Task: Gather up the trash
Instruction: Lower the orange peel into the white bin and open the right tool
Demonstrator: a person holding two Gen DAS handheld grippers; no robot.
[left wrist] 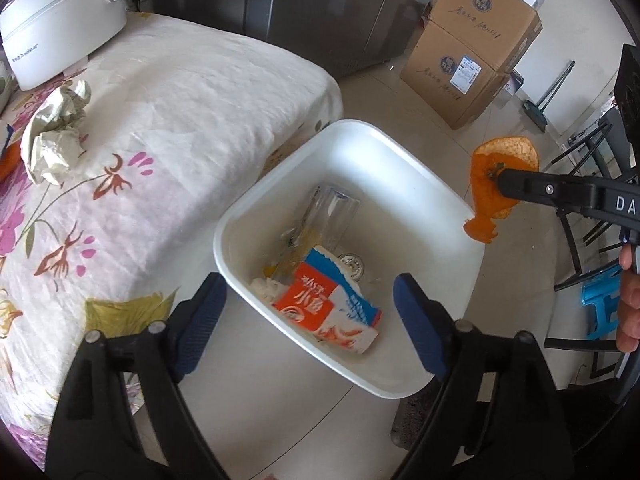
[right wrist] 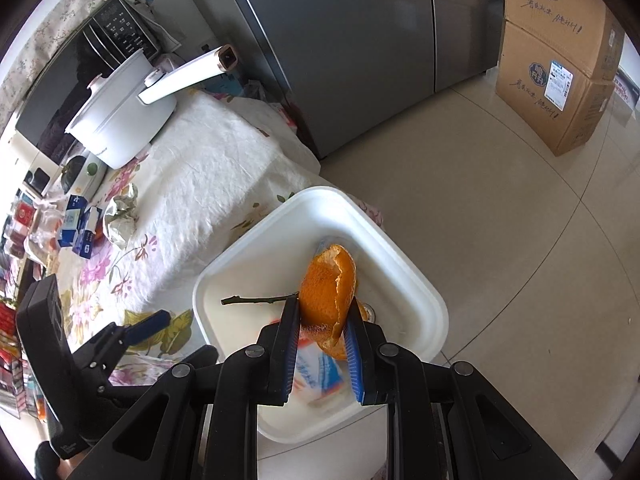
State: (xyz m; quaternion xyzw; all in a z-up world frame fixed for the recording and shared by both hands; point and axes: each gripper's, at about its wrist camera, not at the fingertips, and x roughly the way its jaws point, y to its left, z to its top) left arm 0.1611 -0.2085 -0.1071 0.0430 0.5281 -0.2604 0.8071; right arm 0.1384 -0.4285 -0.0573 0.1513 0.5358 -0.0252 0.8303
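Right gripper (right wrist: 323, 334) pinches curled orange peel (right wrist: 330, 294) w/ twig, above white rectangular plastic bin (right wrist: 240, 258); release only once centred; left gripper (left wrist: 308, 312) spread wide, holding nothing.

Orange peel (right wrist: 326, 300), bright orange outside and paler within. White bin (left wrist: 400, 152) holds an orange, white and blue snack wrapper (left wrist: 328, 308). Cream tablecloth (left wrist: 180, 120) has pink and purple flowers. Blue-padded fingers (right wrist: 354, 360).

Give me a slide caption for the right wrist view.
Right tool holds an orange peel above the white bin beside the floral-clothed table.
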